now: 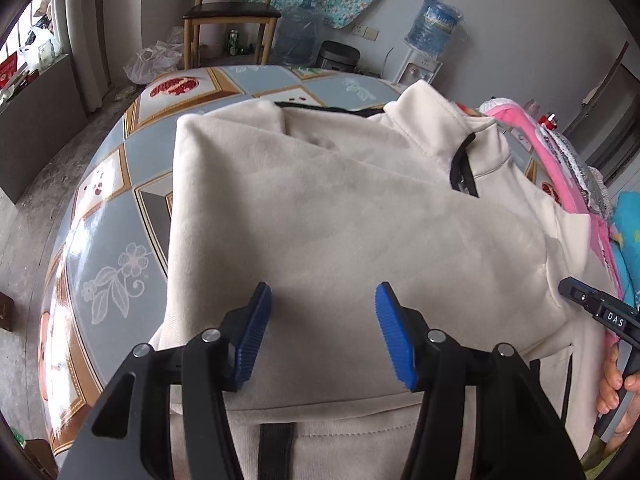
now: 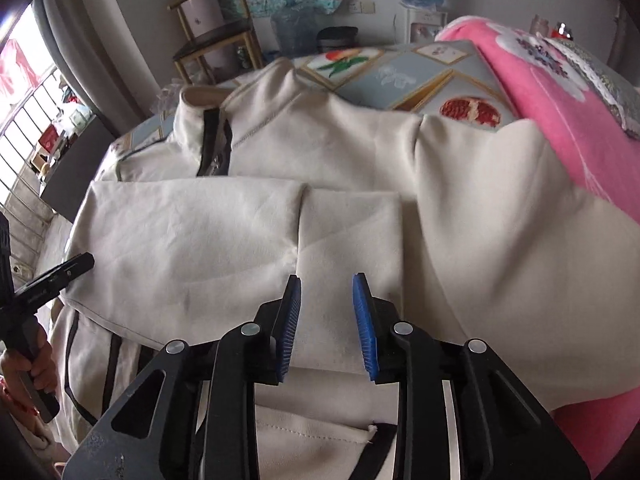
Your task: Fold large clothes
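Note:
A cream zip-neck sweatshirt [image 1: 340,208] lies on the patterned table [image 1: 104,216], with its sleeves folded across the body. Its collar [image 1: 432,120] with a dark zipper points away from me. My left gripper [image 1: 322,300] is open and empty, hovering over the folded sleeve near the left side. My right gripper [image 2: 326,284] is open and empty above the cuffs where the two sleeves [image 2: 304,220] meet. The sweatshirt also shows in the right wrist view [image 2: 460,208]. The right gripper shows at the right edge of the left wrist view [image 1: 592,304], and the left one at the left edge of the right wrist view [image 2: 52,276].
A pink garment [image 2: 560,100] with other clothes lies on the table's right side, partly under the sweatshirt. A wooden chair [image 1: 228,12], plastic bags, a rice cooker [image 1: 340,56] and a water dispenser [image 1: 432,28] stand beyond the table's far edge.

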Demonstrator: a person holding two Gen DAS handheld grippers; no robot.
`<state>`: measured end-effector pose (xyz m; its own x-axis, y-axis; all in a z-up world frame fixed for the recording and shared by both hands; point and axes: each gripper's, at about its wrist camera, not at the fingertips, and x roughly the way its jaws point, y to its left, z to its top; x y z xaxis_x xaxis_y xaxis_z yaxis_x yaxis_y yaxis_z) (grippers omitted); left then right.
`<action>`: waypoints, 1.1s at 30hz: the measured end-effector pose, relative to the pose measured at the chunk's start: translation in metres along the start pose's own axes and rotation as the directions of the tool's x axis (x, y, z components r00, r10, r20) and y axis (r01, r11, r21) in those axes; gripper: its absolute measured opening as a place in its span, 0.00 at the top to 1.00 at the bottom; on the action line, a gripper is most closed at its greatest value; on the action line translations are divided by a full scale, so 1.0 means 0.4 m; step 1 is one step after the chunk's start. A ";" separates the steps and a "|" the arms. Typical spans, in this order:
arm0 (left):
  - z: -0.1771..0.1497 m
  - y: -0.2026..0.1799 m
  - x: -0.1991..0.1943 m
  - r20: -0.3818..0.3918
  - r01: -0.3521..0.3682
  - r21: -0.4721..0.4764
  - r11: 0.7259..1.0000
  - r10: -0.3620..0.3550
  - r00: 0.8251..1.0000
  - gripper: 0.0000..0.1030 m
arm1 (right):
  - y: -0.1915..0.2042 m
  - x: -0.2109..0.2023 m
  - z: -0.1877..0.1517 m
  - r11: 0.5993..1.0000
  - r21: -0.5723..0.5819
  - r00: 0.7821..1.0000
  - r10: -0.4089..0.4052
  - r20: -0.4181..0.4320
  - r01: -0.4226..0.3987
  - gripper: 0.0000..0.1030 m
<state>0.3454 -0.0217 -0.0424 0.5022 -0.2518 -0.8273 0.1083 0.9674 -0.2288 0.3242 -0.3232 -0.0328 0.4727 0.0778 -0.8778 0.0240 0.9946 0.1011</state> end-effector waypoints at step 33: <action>-0.036 -0.081 0.014 -0.009 -0.178 0.145 0.973 0.181 0.983 0.26 | -1.055 -0.365 -0.388 0.418 0.907 0.951 -0.250 0.181 -0.063 0.87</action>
<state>0.3322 -0.0548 -0.0470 0.5054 -0.0725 -0.8598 0.1402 0.9901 -0.0011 0.1082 -0.7436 -0.0202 0.6029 -0.1872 -0.7756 0.7790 0.3480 0.5216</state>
